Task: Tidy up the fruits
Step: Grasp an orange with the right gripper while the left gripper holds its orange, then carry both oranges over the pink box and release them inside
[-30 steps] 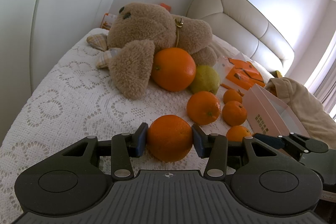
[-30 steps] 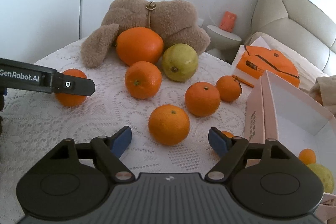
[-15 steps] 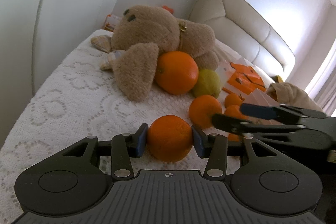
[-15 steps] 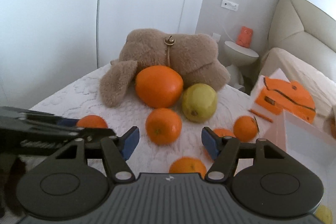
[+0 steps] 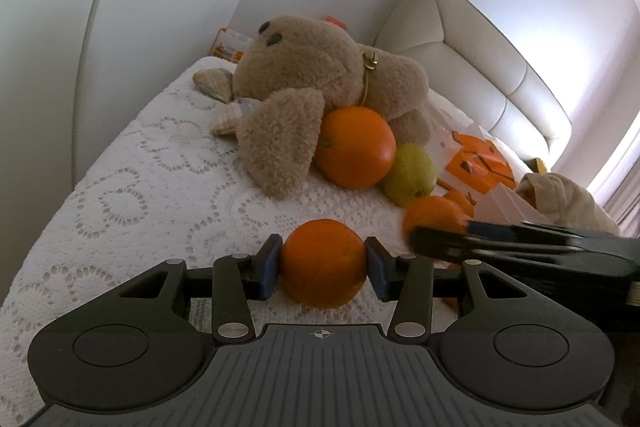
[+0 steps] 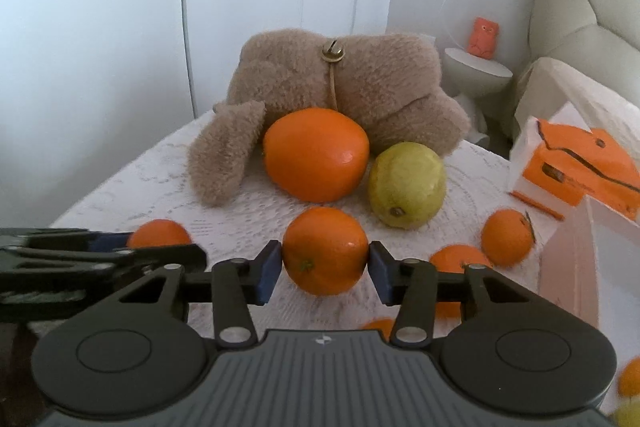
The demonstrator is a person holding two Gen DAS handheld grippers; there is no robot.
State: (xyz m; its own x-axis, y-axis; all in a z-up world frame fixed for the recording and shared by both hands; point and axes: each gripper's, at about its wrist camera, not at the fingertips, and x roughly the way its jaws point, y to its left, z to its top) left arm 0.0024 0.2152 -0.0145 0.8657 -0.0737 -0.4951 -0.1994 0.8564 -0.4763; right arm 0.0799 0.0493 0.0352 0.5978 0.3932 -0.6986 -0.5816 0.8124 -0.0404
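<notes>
In the left wrist view, my left gripper [image 5: 322,269] is shut on a medium orange [image 5: 322,259] that rests on the white lace cover [image 5: 132,195]. My right gripper [image 6: 325,269] has its jaws closing around another medium orange [image 6: 325,251], and both blue pads touch its sides. The right gripper [image 5: 472,241] shows blurred on the right of the left wrist view, with its orange [image 5: 434,213] behind it. A big orange [image 6: 316,155] and a yellow-green fruit [image 6: 406,185] lie against a plush bear [image 6: 340,83]. Two small oranges [image 6: 506,237] lie to the right.
An open pink-and-white box [image 6: 580,267] stands at the right with fruit low in its corner [image 6: 630,383]. An orange-and-white carton [image 6: 576,167] sits behind it. The left gripper [image 6: 100,255] crosses the right wrist view's left side. A padded headboard [image 5: 480,59] and white walls enclose the bed.
My right gripper moved from the near small orange to a farther one and narrowed its jaws onto it. The left gripper stayed still, holding its orange.
</notes>
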